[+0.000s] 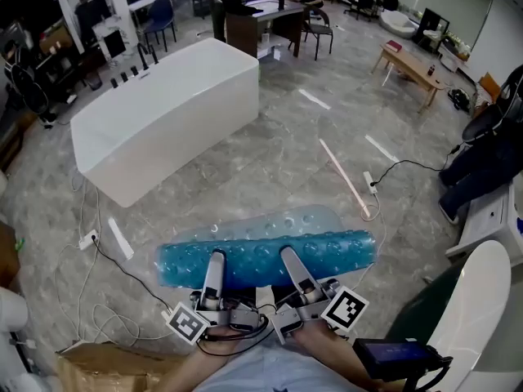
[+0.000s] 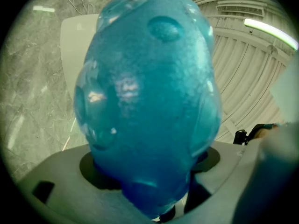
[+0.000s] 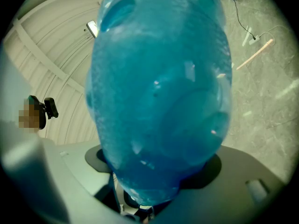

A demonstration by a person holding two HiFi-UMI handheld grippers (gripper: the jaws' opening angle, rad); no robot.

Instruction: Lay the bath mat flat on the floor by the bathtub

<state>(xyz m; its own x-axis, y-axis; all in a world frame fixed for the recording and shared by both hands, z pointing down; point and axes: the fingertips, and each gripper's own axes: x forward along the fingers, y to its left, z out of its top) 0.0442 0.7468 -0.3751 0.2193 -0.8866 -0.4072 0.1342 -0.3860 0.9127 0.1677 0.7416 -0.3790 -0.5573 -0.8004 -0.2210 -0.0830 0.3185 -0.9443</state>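
Observation:
A translucent blue bath mat (image 1: 270, 250) with round bumps hangs in a long fold across the grey floor, close in front of me. My left gripper (image 1: 214, 261) grips its near edge left of the middle. My right gripper (image 1: 291, 256) grips the same edge right of the middle. The mat (image 2: 149, 92) fills the left gripper view and runs down between the jaws. In the right gripper view the mat (image 3: 159, 92) likewise bulges out of the jaws and hides the fingertips. The white bathtub (image 1: 163, 113) stands beyond the mat, at the upper left.
Cables and a power strip (image 1: 88, 239) lie on the floor at the left, a cardboard box (image 1: 106, 366) at the lower left. A thin pale stick (image 1: 343, 178) lies to the right of the tub. A white fixture (image 1: 478, 309) stands at the right, with desks and chairs at the back.

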